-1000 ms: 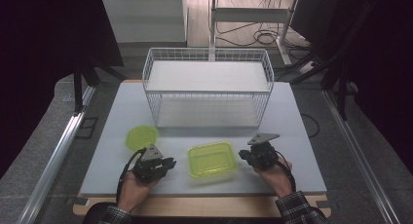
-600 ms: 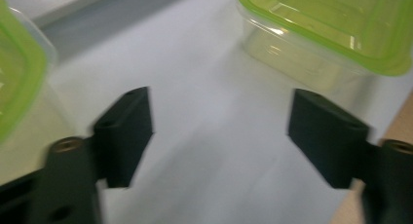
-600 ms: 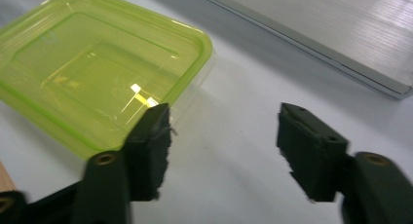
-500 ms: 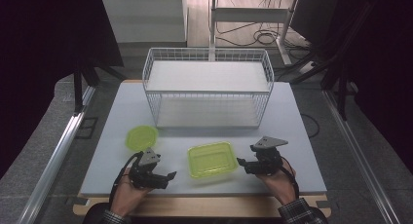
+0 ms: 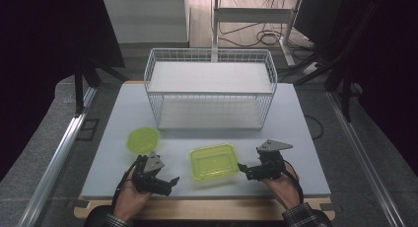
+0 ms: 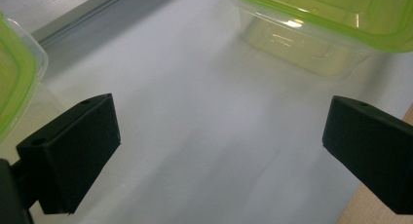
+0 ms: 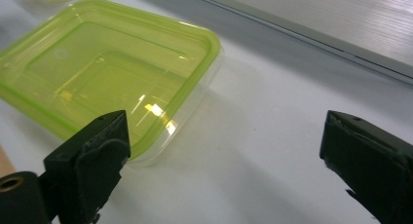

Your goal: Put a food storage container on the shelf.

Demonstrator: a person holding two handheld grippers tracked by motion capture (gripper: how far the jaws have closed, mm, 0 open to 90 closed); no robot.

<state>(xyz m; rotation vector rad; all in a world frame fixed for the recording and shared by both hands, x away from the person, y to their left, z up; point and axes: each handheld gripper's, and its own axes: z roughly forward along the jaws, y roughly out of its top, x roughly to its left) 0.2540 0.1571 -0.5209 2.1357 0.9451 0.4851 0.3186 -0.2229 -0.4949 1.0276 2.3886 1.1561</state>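
A rectangular yellow-green lidded container (image 5: pixel 214 161) sits flat near the table's front, centre. A smaller round green one (image 5: pixel 143 139) lies to its left, slightly farther.

This looks like a lab or test room set up for recording, not a home. A pale grey rectangular tabletop (image 5: pixel 296 113) rests on a wooden board and sits between two long aluminium rails (image 5: pixel 54 163) on a grey carpeted floor (image 5: pixel 29 187). Dark black curtains (image 5: pixel 44 49) close off both sides. Behind the table, loose black cables (image 5: pixel 268 37) lie coiled on the floor beside the white metal legs of a stand (image 5: pixel 256 15). On the table stands a bare white wire rack with one shelf (image 5: pixel 209 79), laid out like a staged prop.
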